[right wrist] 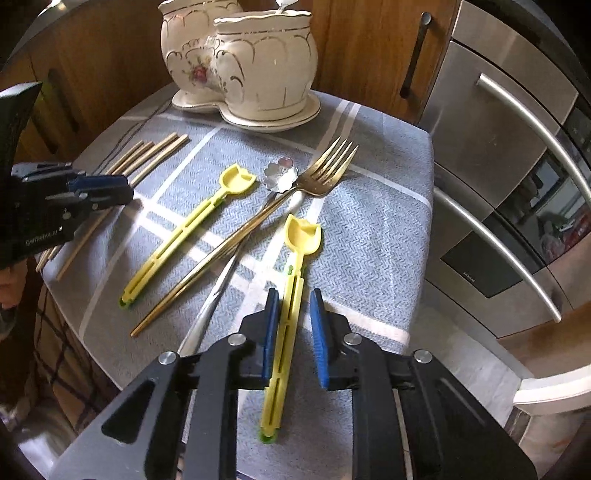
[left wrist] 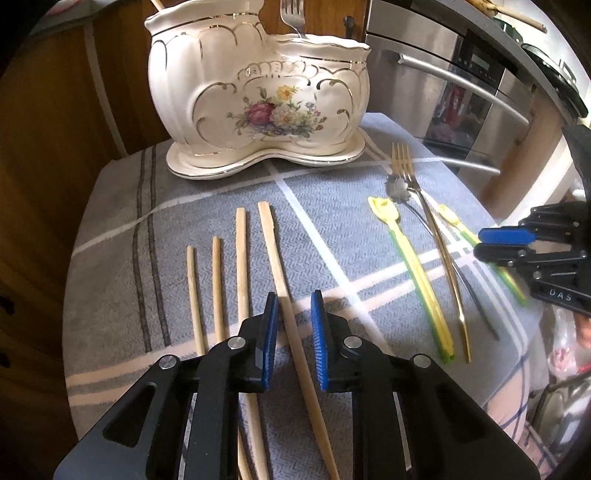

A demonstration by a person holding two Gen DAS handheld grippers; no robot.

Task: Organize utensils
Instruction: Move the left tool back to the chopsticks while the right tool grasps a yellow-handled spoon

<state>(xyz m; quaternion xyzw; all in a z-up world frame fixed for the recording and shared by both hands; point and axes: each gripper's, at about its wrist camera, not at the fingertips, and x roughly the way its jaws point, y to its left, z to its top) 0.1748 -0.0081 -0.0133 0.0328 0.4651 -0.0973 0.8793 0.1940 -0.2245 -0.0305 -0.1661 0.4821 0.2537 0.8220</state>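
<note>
A white floral ceramic holder (left wrist: pixel 258 99) stands at the back of the table, with a fork (left wrist: pixel 293 14) in it; it also shows in the right wrist view (right wrist: pixel 255 62). Several wooden chopsticks (left wrist: pixel 240 266) lie on the grey cloth. My left gripper (left wrist: pixel 294 306) is open, its jaws on either side of the rightmost chopstick (left wrist: pixel 280 280). My right gripper (right wrist: pixel 294 306) is open around the handle of a yellow spoon (right wrist: pixel 291 280). A second yellow spoon (right wrist: pixel 192 221), a gold fork (right wrist: pixel 258 218) and a flower-headed silver spoon (right wrist: pixel 280 175) lie beside it.
The grey checked cloth (left wrist: pixel 351 229) covers a small round table. A steel oven (right wrist: pixel 517 184) stands close on the right, wooden cabinets (left wrist: pixel 44 147) behind and to the left. The right gripper shows in the left wrist view (left wrist: pixel 506 242); the left gripper shows in the right wrist view (right wrist: pixel 103 188).
</note>
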